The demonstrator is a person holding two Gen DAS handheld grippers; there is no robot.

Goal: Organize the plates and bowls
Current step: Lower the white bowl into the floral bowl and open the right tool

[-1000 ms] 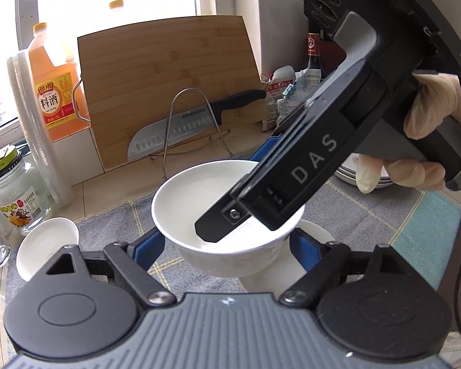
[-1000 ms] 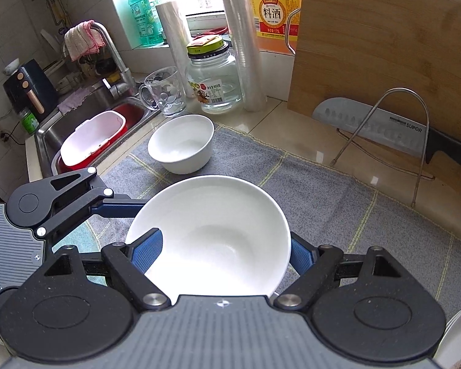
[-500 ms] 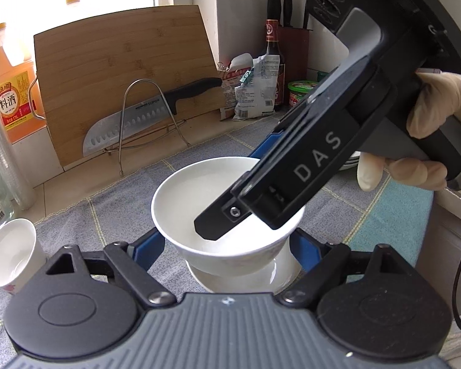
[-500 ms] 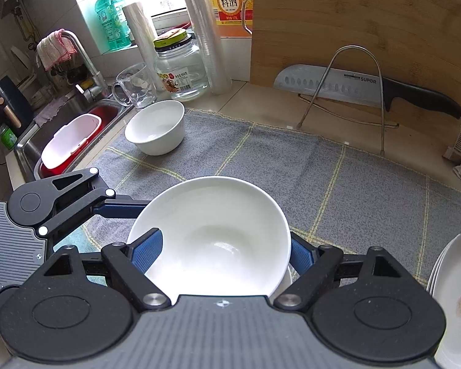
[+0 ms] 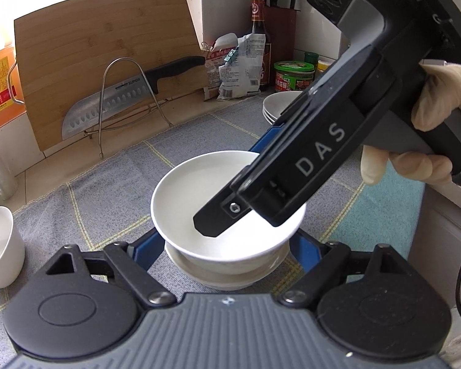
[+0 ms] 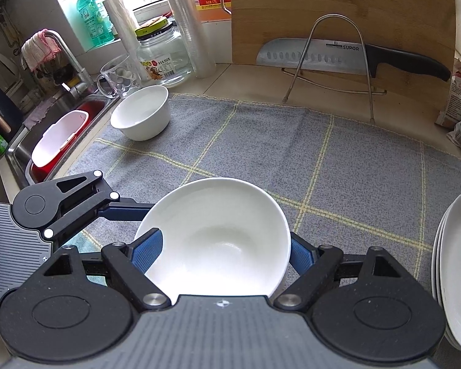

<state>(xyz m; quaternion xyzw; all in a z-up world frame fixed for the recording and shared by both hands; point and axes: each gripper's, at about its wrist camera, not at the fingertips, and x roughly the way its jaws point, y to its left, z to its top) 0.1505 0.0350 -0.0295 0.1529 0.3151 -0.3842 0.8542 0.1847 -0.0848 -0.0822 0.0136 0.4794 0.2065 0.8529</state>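
While looking down along the right tongs point(image 6: 219, 252): clenched on a white bowl point(image 6: 218, 230), one blue pad pressed against each side of its wall, open face tipped toward the camera. Held from behind by a gloved hand point(image 5: 436, 98), with the tool body slanting down over the bowl's mouth in the left wrist view.

Left tongs point(image 5: 224, 241) spread wide around the same bowl from the opposite side, a blue pad just beside the lower wall on either hand. Contact or gap there: cannot tell, so gripping or merely straddling left unsettled. Visible in the right wrist view too, at the left, one dark finger reaching to the bowl's far-left edge.

Directly beneath the white bowl, a lower bowl point(image 5: 218, 276), nested under it. Both above a grey checked cloth point(image 6: 322, 160) spread on the worktop.

Farther out: a stack of plates point(image 6: 458, 270) at the cloth's right edge, the top one marked with a brownish smudge. Well apart at the far-left corner of the cloth, a small bowl point(image 6: 141, 113), upright. Beyond the cloth, a wire rack point(image 6: 335, 16) with a knife point(image 6: 338, 53) behind it, both in front of a wooden cutting board point(image 6: 338, 0) propped upright.
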